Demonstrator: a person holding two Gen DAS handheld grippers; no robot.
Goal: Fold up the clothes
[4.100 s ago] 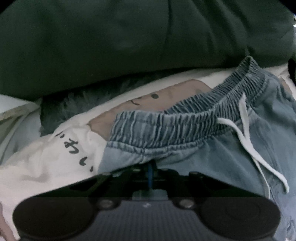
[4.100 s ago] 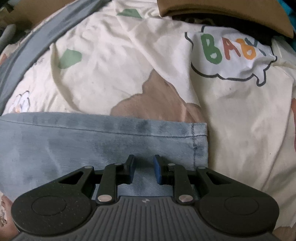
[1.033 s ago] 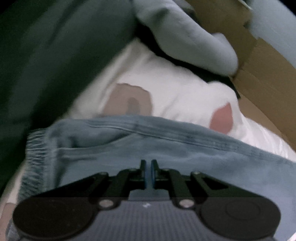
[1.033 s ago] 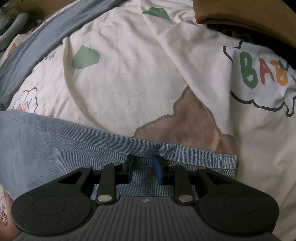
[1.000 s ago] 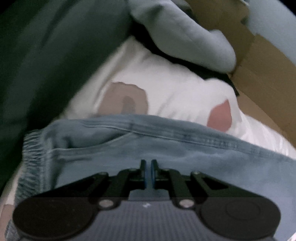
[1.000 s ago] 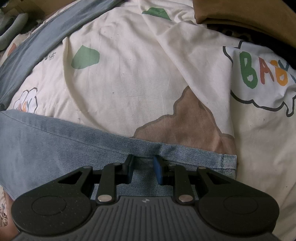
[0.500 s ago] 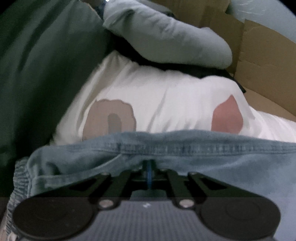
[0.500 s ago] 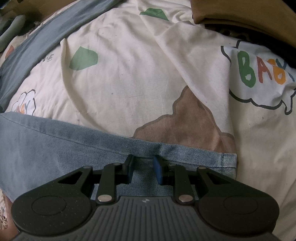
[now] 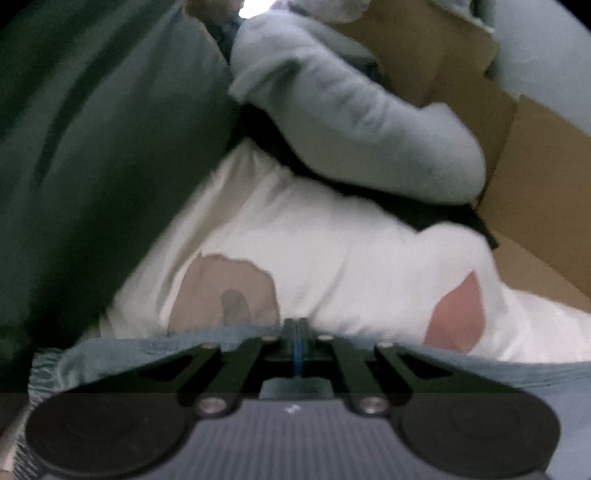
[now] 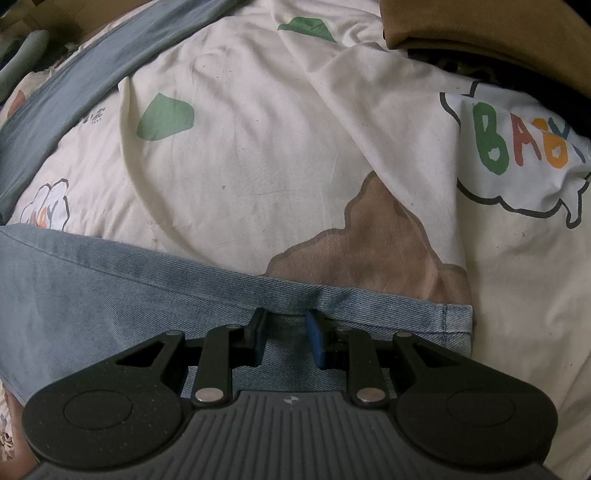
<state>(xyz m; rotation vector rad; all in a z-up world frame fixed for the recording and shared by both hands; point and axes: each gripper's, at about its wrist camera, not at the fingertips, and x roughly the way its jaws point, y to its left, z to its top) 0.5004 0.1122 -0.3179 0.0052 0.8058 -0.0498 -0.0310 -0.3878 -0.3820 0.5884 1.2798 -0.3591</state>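
Observation:
Light blue denim trousers (image 10: 110, 280) lie across a cream cartoon-print bedsheet (image 10: 258, 147). In the right wrist view my right gripper (image 10: 284, 328) is open, its blue-padded fingers over the folded leg near the hem (image 10: 454, 325). In the left wrist view my left gripper (image 9: 297, 332) has its jaws together at the upper edge of the denim (image 9: 147, 347), near the elastic waistband (image 9: 44, 373). The view is blurred, so whether cloth is pinched between the pads does not show.
A dark green cushion (image 9: 92, 147) lies left of the left gripper. A pale grey garment (image 9: 351, 122) and a cardboard box (image 9: 535, 177) sit beyond it. A brown cloth (image 10: 480, 26) and a grey band (image 10: 74, 74) border the sheet.
My left gripper has moved forward to the far edge of the denim, with more sheet and the grey garment now in view. The right gripper has stayed put and open.

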